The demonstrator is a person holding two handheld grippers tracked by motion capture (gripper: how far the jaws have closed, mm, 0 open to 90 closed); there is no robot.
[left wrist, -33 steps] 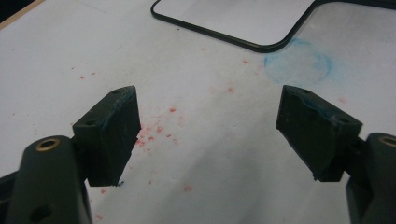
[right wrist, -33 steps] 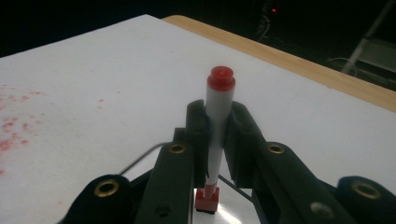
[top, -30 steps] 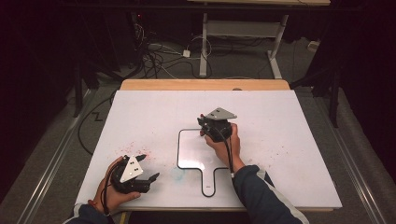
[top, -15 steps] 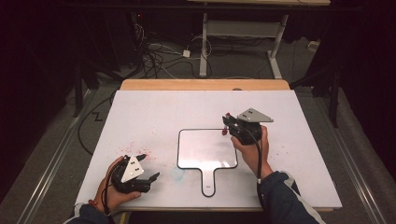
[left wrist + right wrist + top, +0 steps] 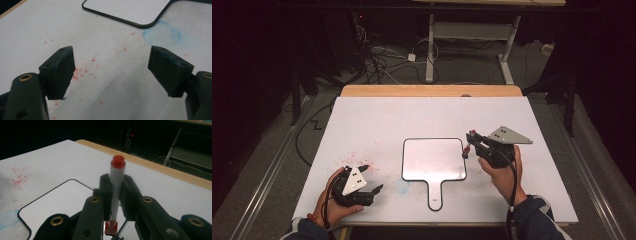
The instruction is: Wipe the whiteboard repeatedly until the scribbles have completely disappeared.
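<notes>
A small white board (image 5: 434,159) with a black rim and a handle toward me lies in the middle of the table. Just past its right edge, my right gripper (image 5: 469,143) is shut on a white marker (image 5: 467,146) with red ends. In the right gripper view the marker (image 5: 116,187) stands upright between the jaws of that gripper (image 5: 117,182), red cap on top, with the board (image 5: 62,202) below and left. My left gripper (image 5: 372,179) rests at the near left of the table, open. Nothing is between its jaws (image 5: 111,58), and the board's corner (image 5: 130,10) lies ahead.
The white table top (image 5: 377,120) has red specks (image 5: 354,157) near the left gripper and a faint blue smear (image 5: 402,186) by the board's near left corner. A wooden strip (image 5: 432,90) edges the far side. Cables (image 5: 382,60) and a desk frame lie on the floor beyond.
My right gripper has carried the marker rightward, from above the board's top part to just beyond its right edge. The left gripper has stayed where it was.
</notes>
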